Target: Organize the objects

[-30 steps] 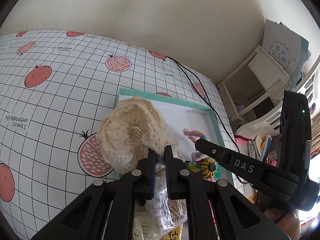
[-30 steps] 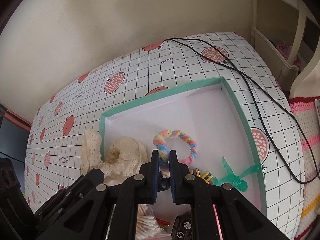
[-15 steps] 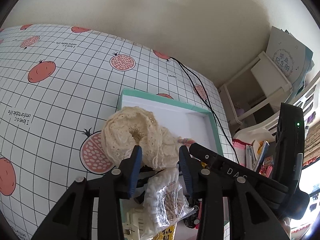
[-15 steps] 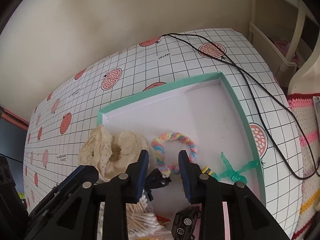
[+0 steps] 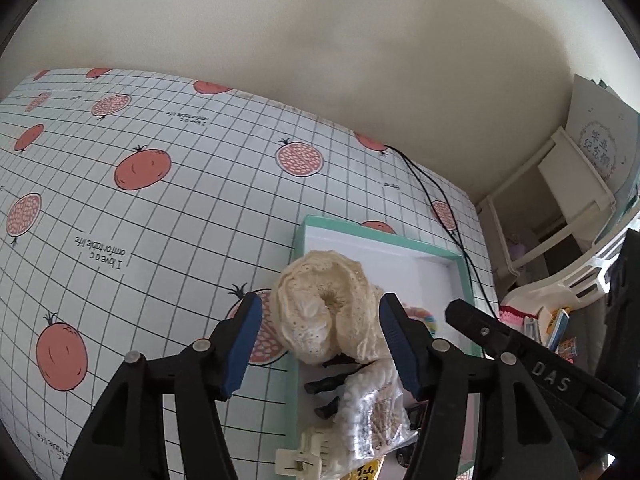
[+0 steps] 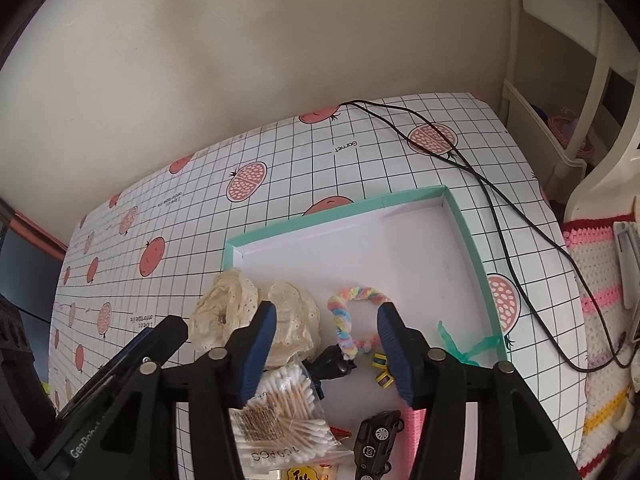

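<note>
Lace scrunchie [image 5: 328,312] lies draped over the left rim of the teal tray [image 6: 472,248], between the spread fingers of the left gripper [image 5: 320,350]. Right gripper [image 6: 326,354] gapes too, straddling the rainbow loop [image 6: 352,320]. Best lift clear straight up — avoid snagging lace.

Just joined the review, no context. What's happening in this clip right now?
A person is sorting small items into a mint-rimmed white tray on a pomegranate-print tablecloth. Both hand-held grippers are open and empty: the left hand-held gripper frames the cream lace scrunchie lying on the tray's edge, the right hand-held gripper frames the pastel rope ring. A cotton swab bag and black toy car also lie in the tray.
</note>
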Demonstrator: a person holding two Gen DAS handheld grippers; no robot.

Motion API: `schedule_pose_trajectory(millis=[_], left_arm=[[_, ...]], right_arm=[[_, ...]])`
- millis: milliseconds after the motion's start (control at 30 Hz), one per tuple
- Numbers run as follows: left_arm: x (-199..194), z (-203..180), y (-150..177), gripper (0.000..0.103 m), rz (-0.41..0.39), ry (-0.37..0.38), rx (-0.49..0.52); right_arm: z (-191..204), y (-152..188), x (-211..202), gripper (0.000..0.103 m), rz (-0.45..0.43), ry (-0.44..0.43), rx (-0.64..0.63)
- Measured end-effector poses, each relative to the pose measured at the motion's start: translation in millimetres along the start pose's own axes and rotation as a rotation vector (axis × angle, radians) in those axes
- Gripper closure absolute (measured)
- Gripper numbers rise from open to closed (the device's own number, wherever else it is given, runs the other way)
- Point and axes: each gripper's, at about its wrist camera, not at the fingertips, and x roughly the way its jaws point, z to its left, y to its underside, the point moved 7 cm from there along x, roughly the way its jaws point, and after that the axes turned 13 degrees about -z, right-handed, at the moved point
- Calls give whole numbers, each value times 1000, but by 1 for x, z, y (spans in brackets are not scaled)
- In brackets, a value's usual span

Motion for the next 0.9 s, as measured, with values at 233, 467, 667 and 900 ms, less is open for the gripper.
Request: schedule_pose_trajectory(millis=[233, 467, 667, 900], left_arm=[[3, 22, -1, 31, -2, -100, -7], [3, 36, -3, 18, -22, -162, -3], [2, 47, -6, 6, -42, -192, -23], [-2, 55, -9, 5, -62, -222, -23]], right_arm=[[-3, 4, 7, 23, 17, 29, -3], [-10, 7, 11, 4, 28, 61, -1], [-11, 7, 12, 0, 21, 74, -6], [-12, 8, 12, 0, 22, 82, -7]])
